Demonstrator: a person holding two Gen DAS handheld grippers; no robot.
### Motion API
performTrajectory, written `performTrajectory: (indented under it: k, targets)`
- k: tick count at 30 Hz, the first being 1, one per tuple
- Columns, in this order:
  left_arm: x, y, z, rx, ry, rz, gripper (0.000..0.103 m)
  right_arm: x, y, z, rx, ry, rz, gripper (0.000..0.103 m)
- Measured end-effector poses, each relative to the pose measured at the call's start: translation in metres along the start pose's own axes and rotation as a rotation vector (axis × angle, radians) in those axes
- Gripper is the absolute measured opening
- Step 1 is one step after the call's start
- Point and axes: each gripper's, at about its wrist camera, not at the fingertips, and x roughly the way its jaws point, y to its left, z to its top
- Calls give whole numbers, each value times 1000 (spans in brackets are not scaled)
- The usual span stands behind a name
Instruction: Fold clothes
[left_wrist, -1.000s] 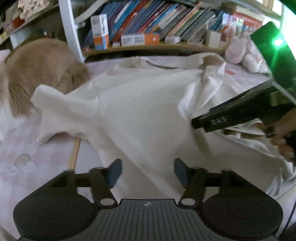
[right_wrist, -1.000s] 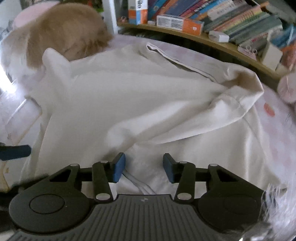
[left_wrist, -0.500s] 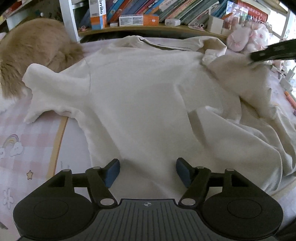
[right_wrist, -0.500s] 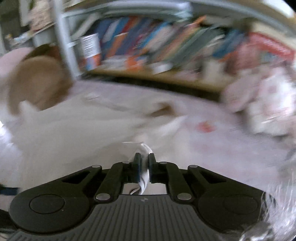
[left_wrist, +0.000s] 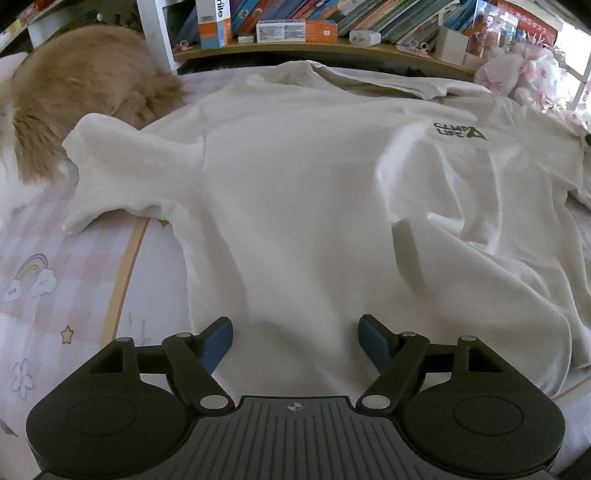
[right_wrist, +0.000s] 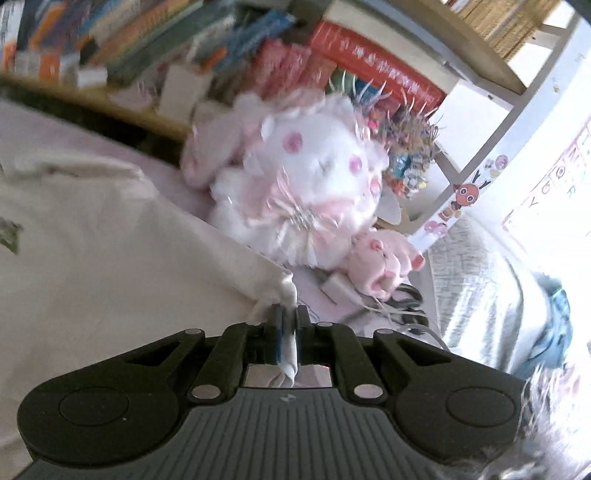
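Right gripper (right_wrist: 287, 325): jaws clamped tight on a bunched corner of the white t-shirt (right_wrist: 110, 251), a strip of cloth pinched between the blue pads and poking out behind them. Shirt fabric stretched away toward 9 o'clock in the right wrist view, part of a dark print at the left edge. Pink-and-white plush toy (right_wrist: 306, 184) at 12 o'clock just past the held corner, small pink plush (right_wrist: 384, 266) at 1 o'clock, white cable (right_wrist: 373, 302) beside it. Blurred bookshelf (right_wrist: 184, 48) across the top.

Left gripper (left_wrist: 295, 341): jaws wide and just been opening, nothing pinched; blue fingertips (left_wrist: 218, 341) over the lower part of the t-shirt (left_wrist: 295, 192), contact unclear. Shirt spread on the pink checked bed sheet (left_wrist: 74, 266), one sleeve (left_wrist: 122, 170) out at 10 o'clock, green chest logo (left_wrist: 460, 131) at 2 o'clock, collar at 12. Tan furry animal (left_wrist: 85, 85) at 11 o'clock, touching the sleeve's far edge. Shelf of books (left_wrist: 332, 22) along the top.
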Motion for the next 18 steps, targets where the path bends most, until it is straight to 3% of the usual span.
performTrajectory:
  k: [4, 7, 14, 18]
  targets:
    - [1, -4, 0, 0, -4, 21, 79, 16, -7, -5, -11, 35, -54, 0]
    - [1, -7, 1, -7, -4, 38, 79, 18, -16, -7, 43, 46, 56, 1]
    - [-7, -12, -1, 7, -18, 88, 79, -28, -2, -15, 215, -1, 328, 2]
    - [-16, -5, -3, -12, -33, 109, 79, -54, 28, -31, 214, 1, 399, 18]
